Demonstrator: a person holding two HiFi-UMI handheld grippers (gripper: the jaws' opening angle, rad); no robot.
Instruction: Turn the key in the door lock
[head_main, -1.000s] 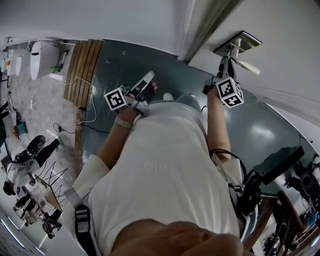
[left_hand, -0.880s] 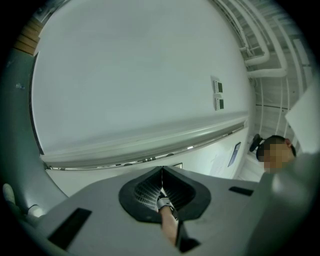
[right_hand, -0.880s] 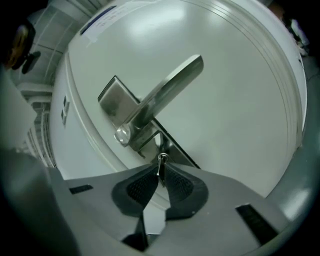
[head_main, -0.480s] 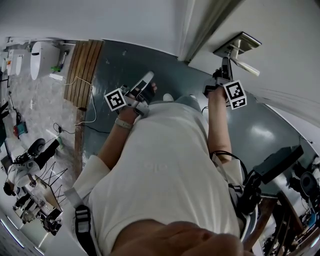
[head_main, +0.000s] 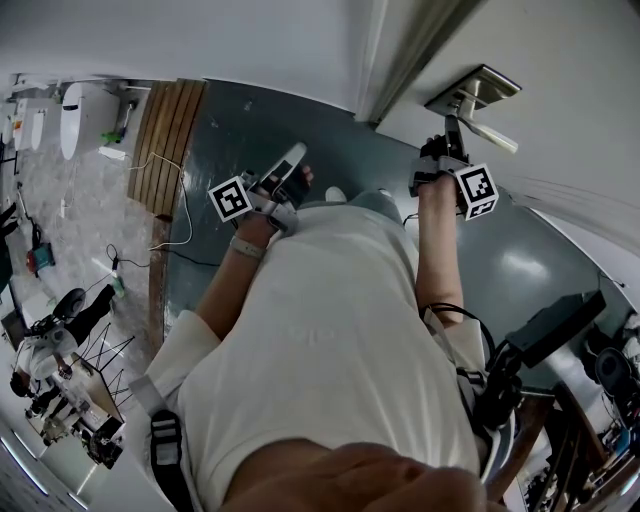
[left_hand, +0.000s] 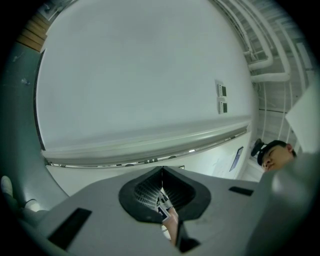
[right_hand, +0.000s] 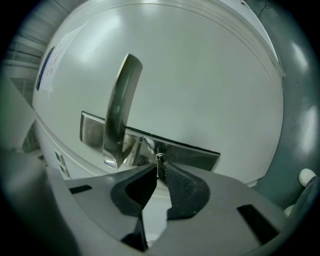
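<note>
Key (right_hand: 159, 162) in the lock (right_hand: 196, 154) sits clamped between jaws of the outstretched right gripper (head_main: 449, 135); left gripper (left_hand: 162, 173) jaws together.

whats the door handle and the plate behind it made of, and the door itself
Handle: looks like metal with a brushed, satin silver finish, going by the soft streaked reflections along it.
Plate: likely the same metal but shinier, since it mirrors the handle's base.
Door: smooth white surface, painted or laminated, with a faint sheen. The core cannot be told.

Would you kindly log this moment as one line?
right gripper: shut on small metal key | key: in brushed-steel lock plate | left gripper: shut, empty
</note>
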